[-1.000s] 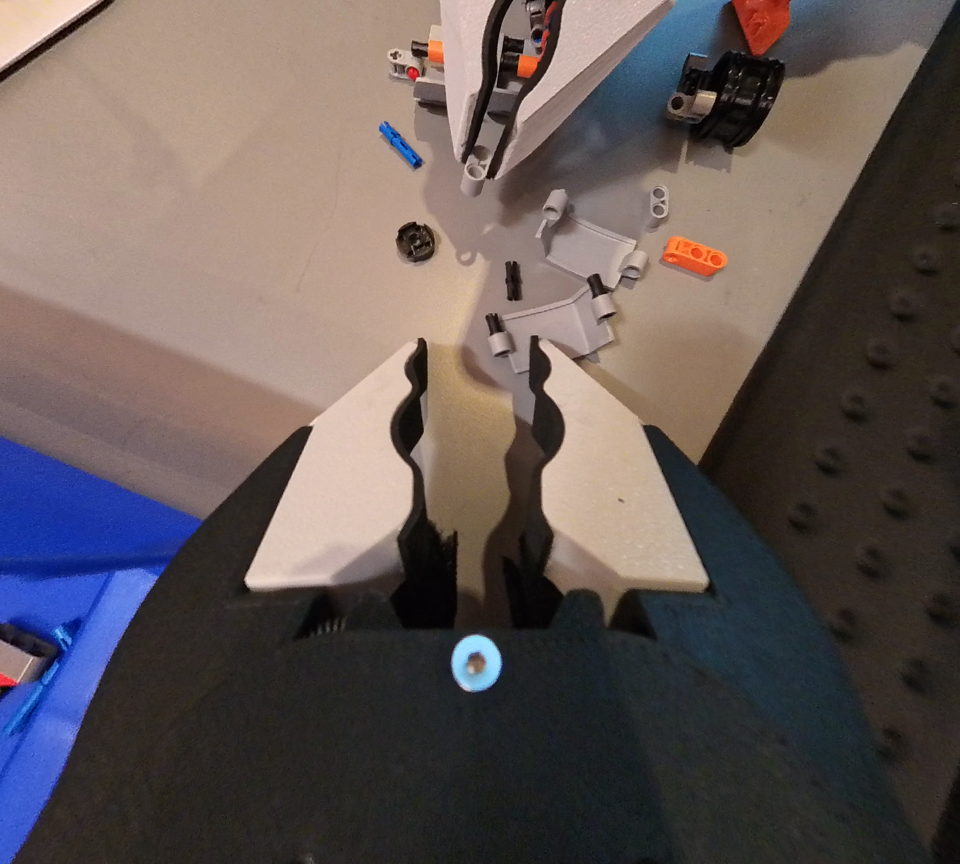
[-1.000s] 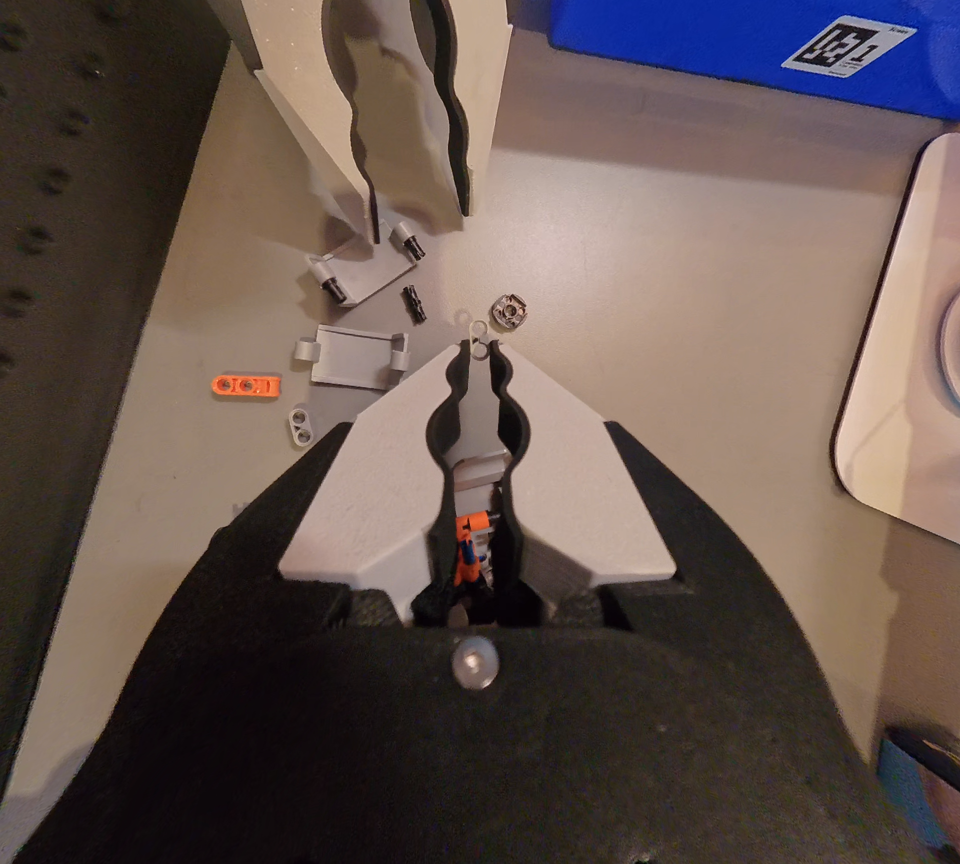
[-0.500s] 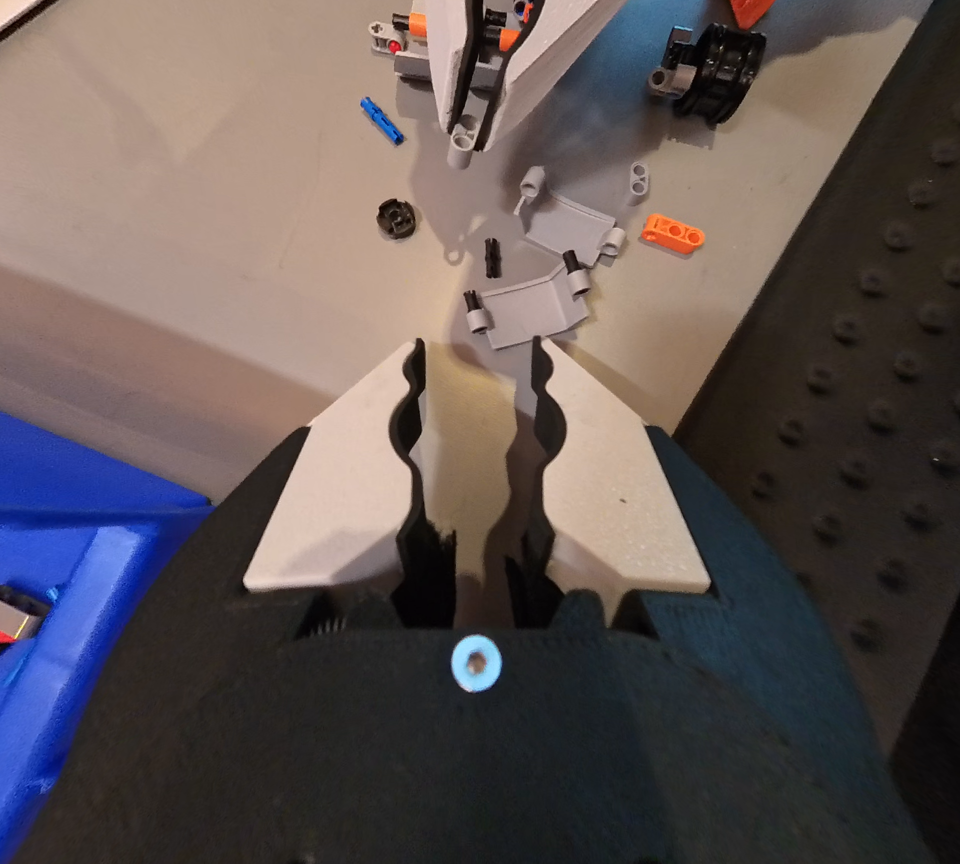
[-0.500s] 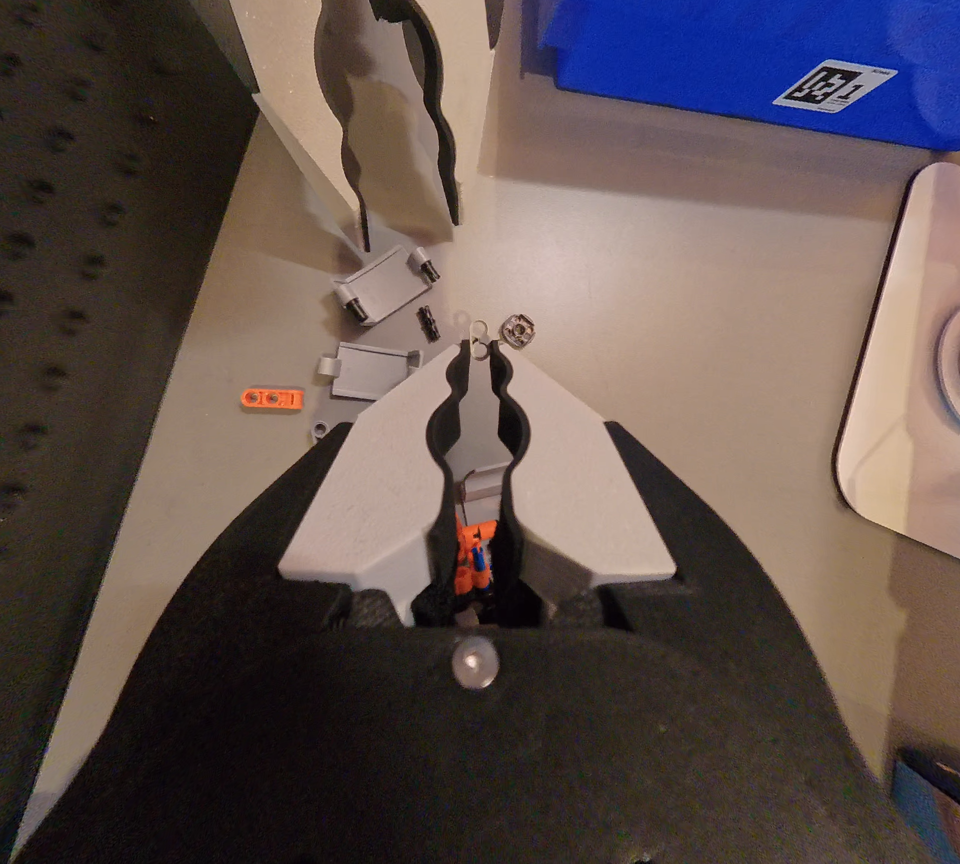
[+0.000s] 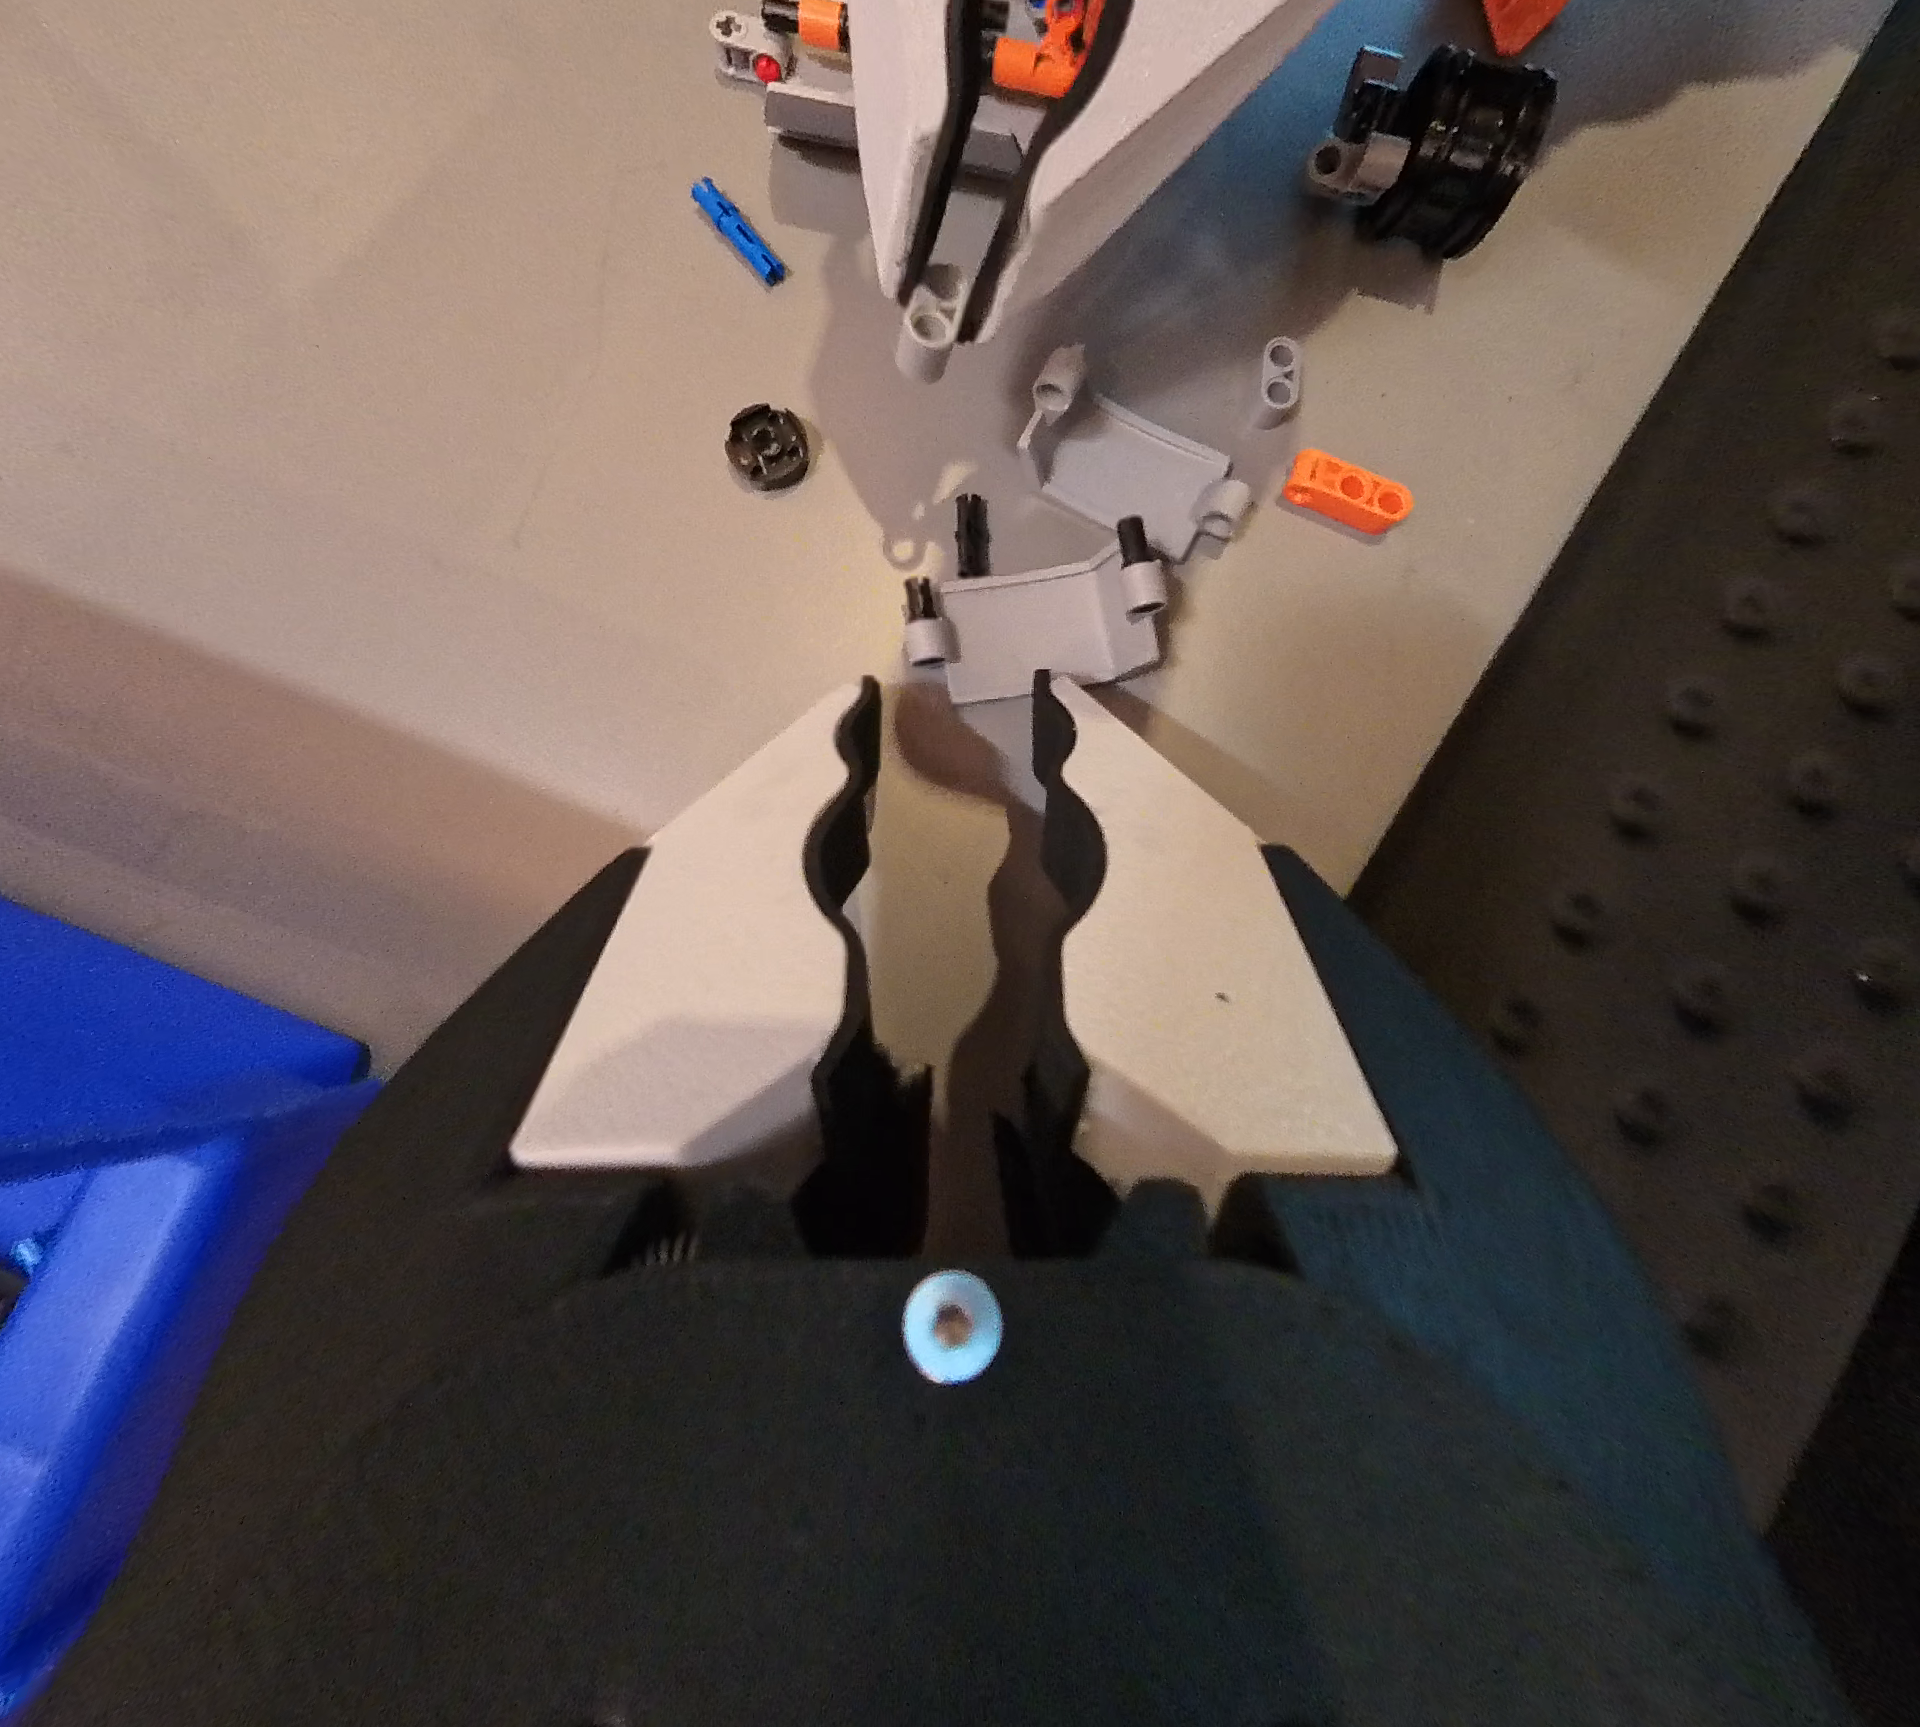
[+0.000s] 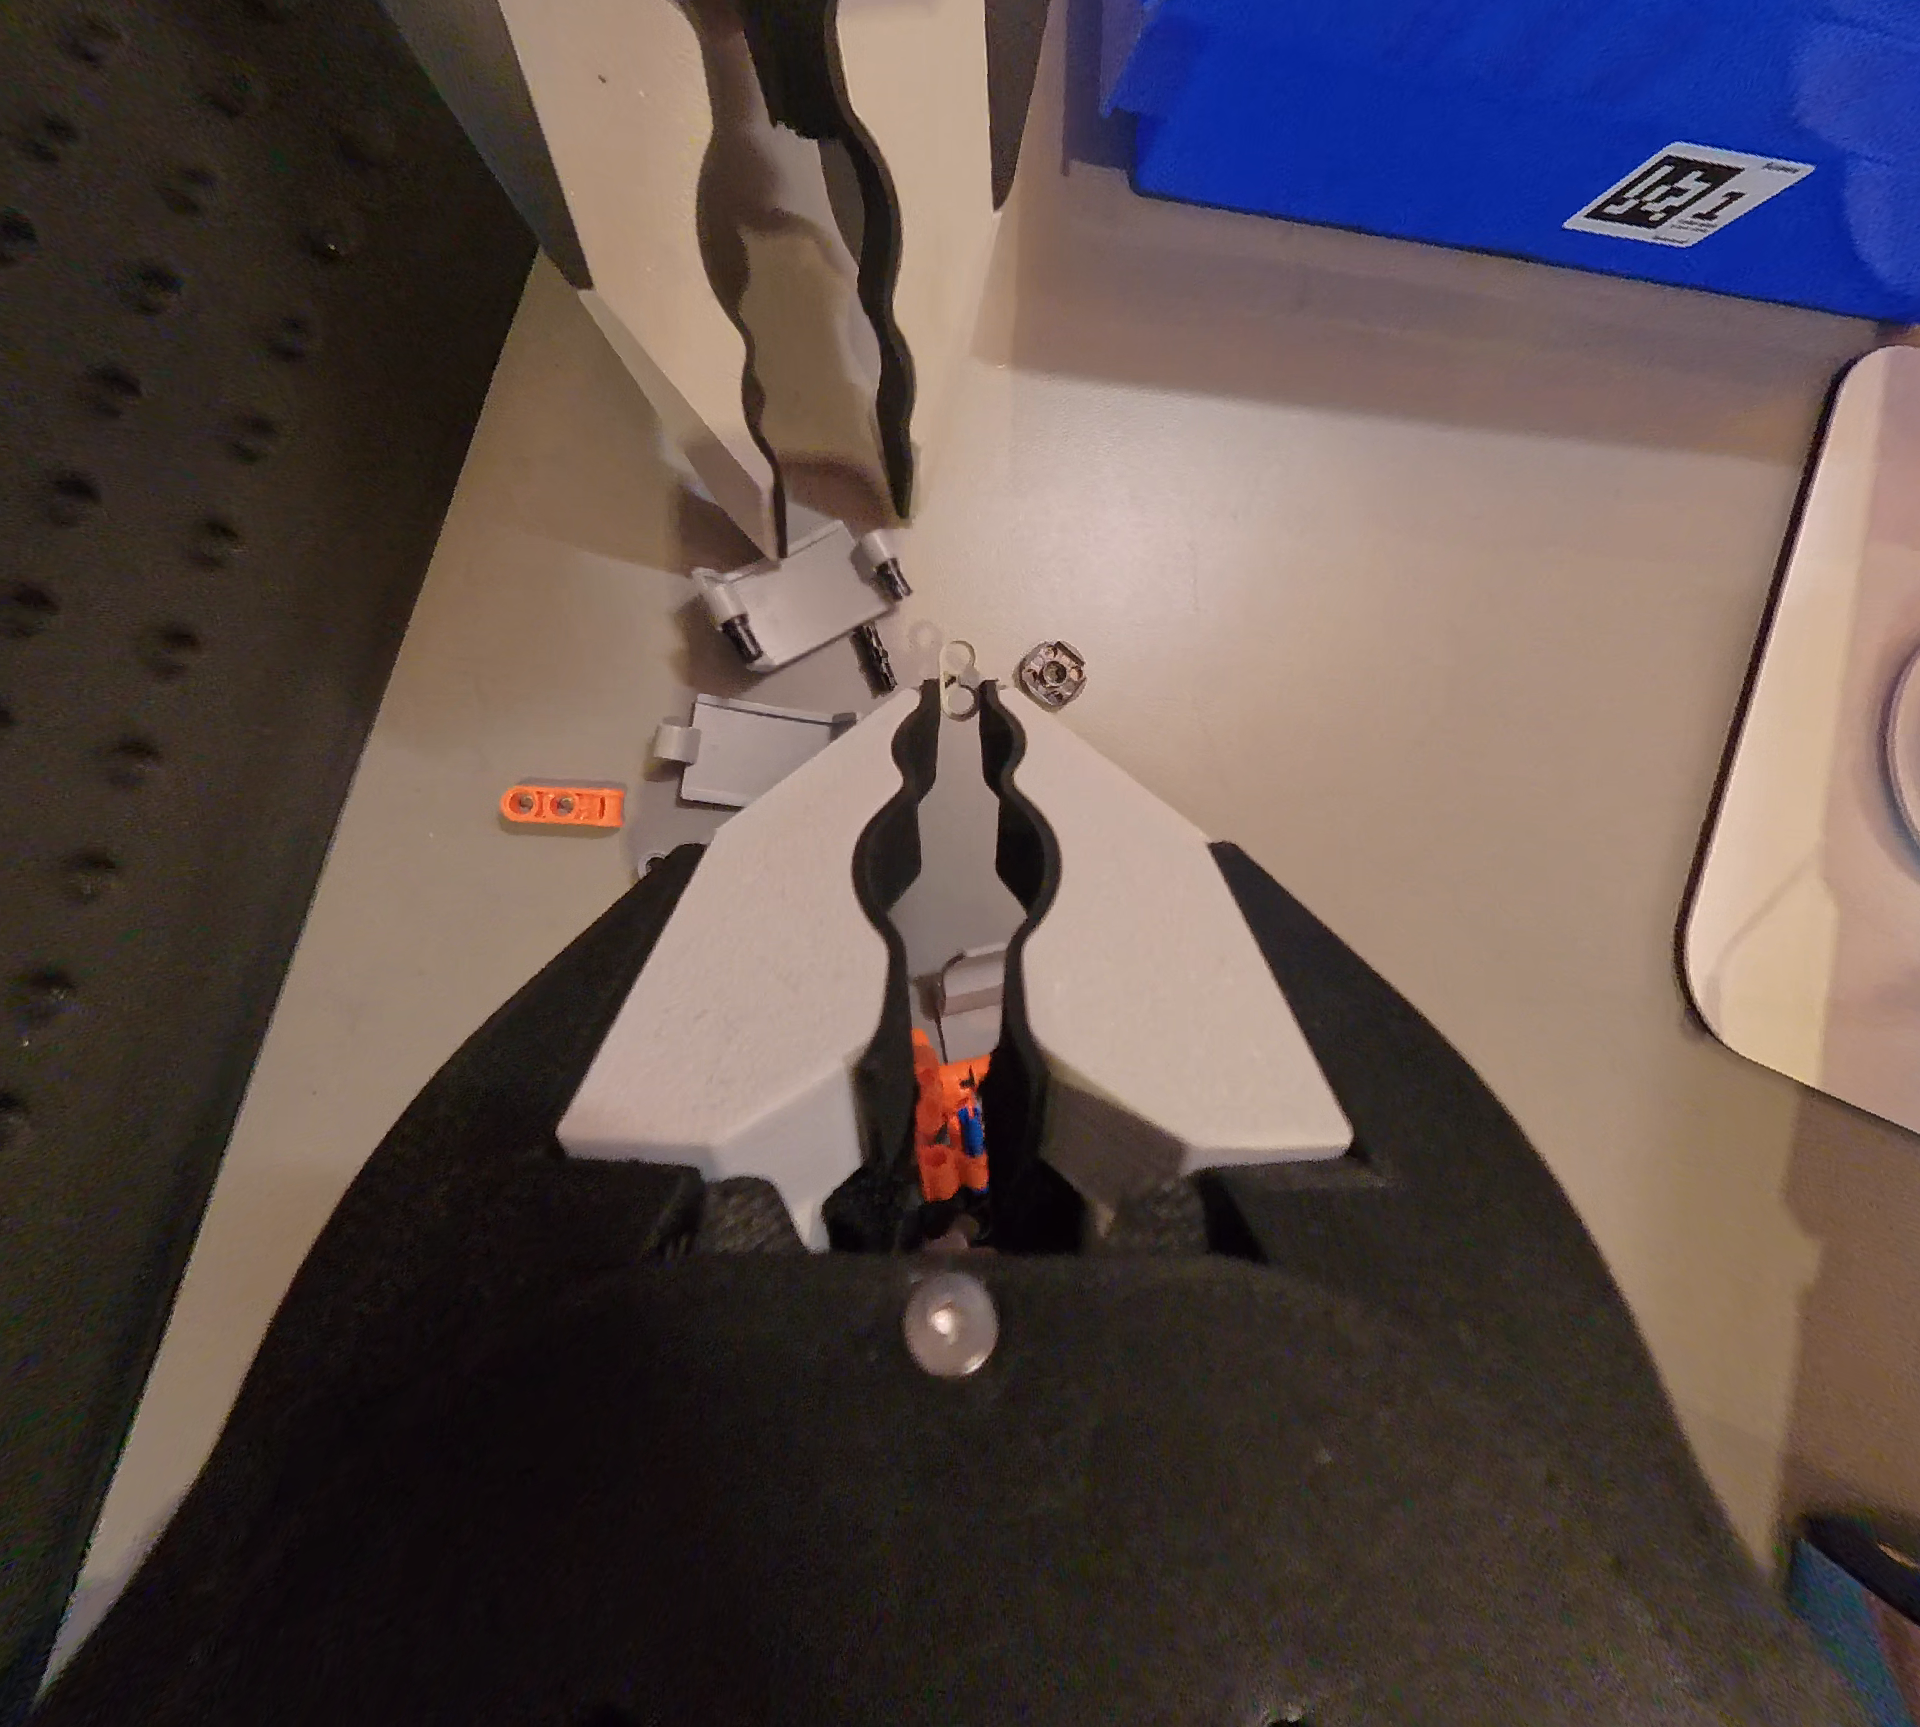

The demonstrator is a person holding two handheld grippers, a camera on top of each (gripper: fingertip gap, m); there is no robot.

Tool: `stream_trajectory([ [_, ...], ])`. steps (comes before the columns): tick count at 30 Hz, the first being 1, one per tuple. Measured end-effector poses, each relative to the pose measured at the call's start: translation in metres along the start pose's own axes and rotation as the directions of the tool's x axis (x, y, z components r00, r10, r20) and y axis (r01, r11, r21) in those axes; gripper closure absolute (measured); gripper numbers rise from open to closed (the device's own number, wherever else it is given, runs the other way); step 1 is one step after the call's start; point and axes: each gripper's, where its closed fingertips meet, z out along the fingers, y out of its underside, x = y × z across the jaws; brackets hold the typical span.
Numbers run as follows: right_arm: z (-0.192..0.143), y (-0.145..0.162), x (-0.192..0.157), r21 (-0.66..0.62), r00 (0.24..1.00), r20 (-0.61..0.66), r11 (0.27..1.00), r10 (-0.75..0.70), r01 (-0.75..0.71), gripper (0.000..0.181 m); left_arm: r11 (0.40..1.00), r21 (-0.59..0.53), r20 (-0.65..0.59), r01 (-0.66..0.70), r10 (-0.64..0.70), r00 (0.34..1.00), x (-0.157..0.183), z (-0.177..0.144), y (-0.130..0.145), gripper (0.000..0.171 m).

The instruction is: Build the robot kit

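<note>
Beige tabletop (image 5: 312, 306) is bordered by a dark studded mat (image 5: 1714, 742) on one side and a blue bin (image 6: 1507, 36) on another. Over it the right gripper (image 6: 961, 690) is clenched on a grey and orange brick assembly (image 5: 977, 150), whose grey end is seen protruding past the tips. The left gripper (image 5: 954, 690) is held released, empty, its tips just above a grey hinged panel (image 5: 1034, 628). Beside that a second grey panel (image 5: 1132, 467), an orange beam (image 5: 1348, 488), a black wheel (image 5: 1455, 139), a round black piece (image 5: 767, 446) and a blue pin (image 5: 736, 231) are scattered.

Workshop or lab bench, pale grey tabletop (image 5: 364, 243), black perforated mat (image 5: 1714, 742) along one edge, blue parts bin (image 6: 1507, 15) at another, loose plastic building pieces (image 5: 1049, 628) scattered between
</note>
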Motion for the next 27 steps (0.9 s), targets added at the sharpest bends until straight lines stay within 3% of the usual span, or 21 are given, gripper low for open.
stream_trajectory([
  [10, 0.001, 0.000, -0.002, -0.003, 1.000, 0.004, 1.000, -0.004, 0.004, 0.176, 0.998, 0.023, -0.054, 0.059, -0.058, 0.997, -0.002, 0.000, -0.010, 0.145],
  [16, 0.002, 0.000, -0.003, -0.004, 1.000, 0.006, 1.000, -0.007, 0.007, 0.176, 0.996, -0.006, -0.069, 0.091, -0.092, 0.993, 0.000, 0.005, -0.007, 0.163],
  [20, 0.002, 0.000, -0.003, -0.003, 1.000, 0.008, 1.000, -0.007, 0.007, 0.176, 0.998, -0.002, -0.065, 0.066, -0.066, 0.996, 0.002, 0.005, -0.008, 0.165],
  [27, -0.004, -0.014, -0.005, 0.097, 0.997, 0.052, 0.994, 0.051, -0.056, 0.176, 0.984, 0.156, 0.026, -0.084, 0.081, 0.996, 0.003, -0.014, -0.037, 0.166],
])
